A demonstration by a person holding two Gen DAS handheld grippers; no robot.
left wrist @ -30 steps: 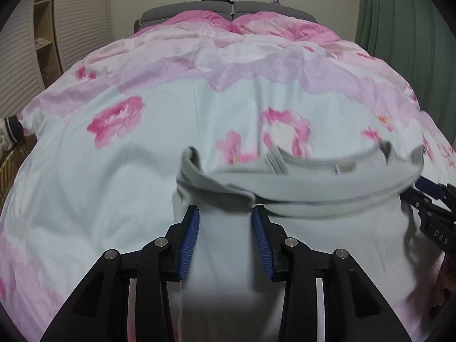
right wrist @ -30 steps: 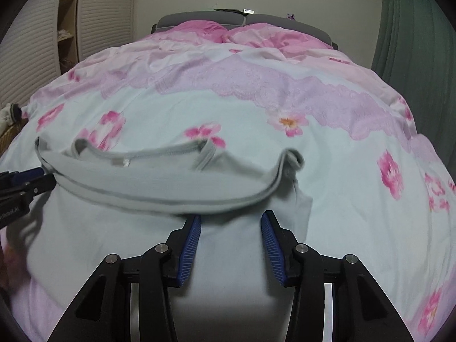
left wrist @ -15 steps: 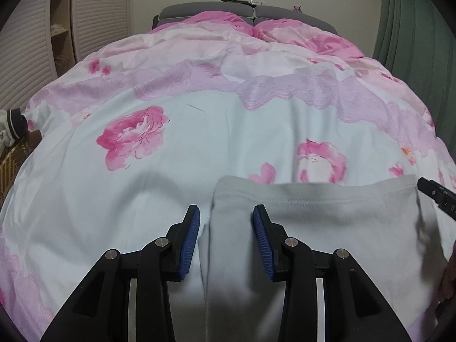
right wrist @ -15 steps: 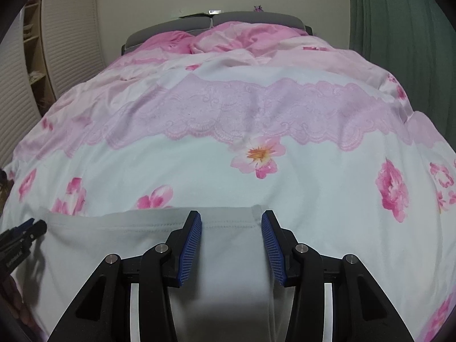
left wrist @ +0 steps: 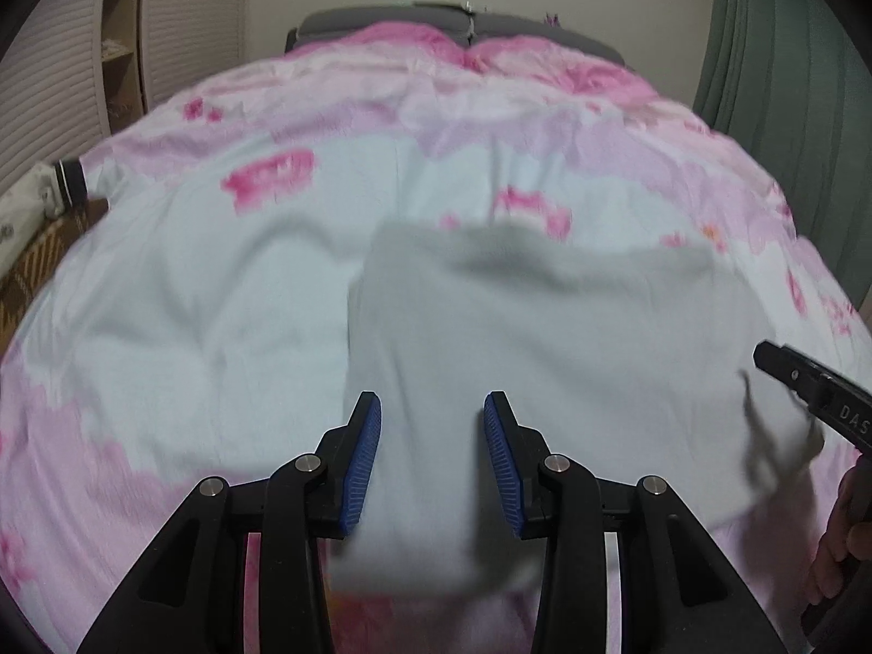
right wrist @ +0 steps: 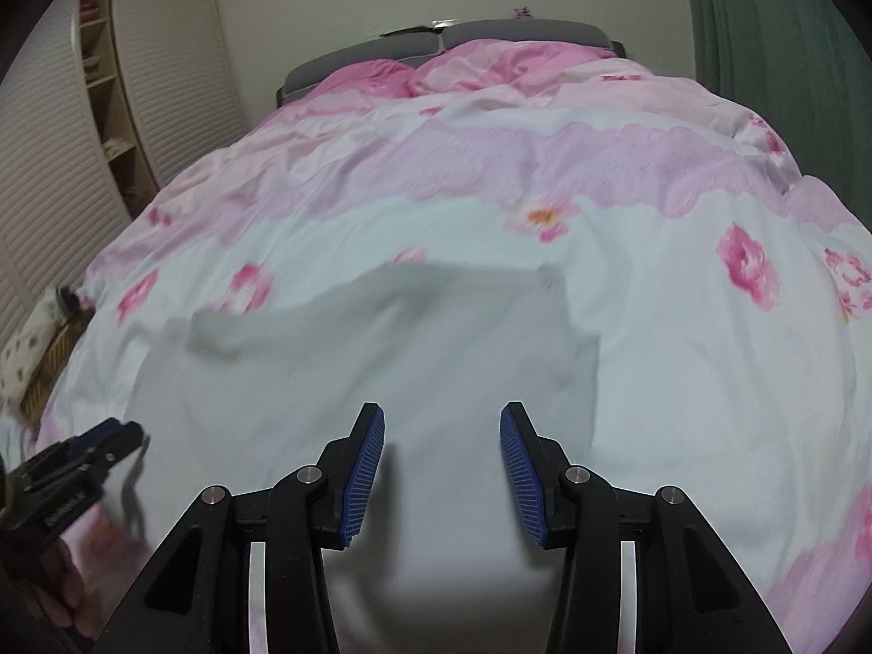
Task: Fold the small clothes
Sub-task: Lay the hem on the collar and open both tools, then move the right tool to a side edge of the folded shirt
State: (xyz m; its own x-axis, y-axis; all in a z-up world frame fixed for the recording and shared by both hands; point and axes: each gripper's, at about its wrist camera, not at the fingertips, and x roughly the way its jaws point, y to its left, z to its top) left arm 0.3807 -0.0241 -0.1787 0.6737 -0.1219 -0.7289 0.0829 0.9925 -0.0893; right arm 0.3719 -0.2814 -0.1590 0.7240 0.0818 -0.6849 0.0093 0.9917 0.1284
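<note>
A small light-grey garment lies folded flat on the floral bed cover, blurred by motion; it also shows in the right wrist view. My left gripper is open and empty, raised above the garment's near left part. My right gripper is open and empty above the garment's near right part. The right gripper's tip shows at the right edge of the left wrist view. The left gripper's tip shows at the lower left of the right wrist view.
The pink and white floral duvet covers the bed. A grey headboard and pink pillows lie at the far end. Shuttered wardrobes and shelves stand left, a green curtain right. A patterned basket sits beside the bed.
The garment's collar end was carried over and laid down. Both grippers then pulled back and up, away from the cloth, with jaws open throughout.
</note>
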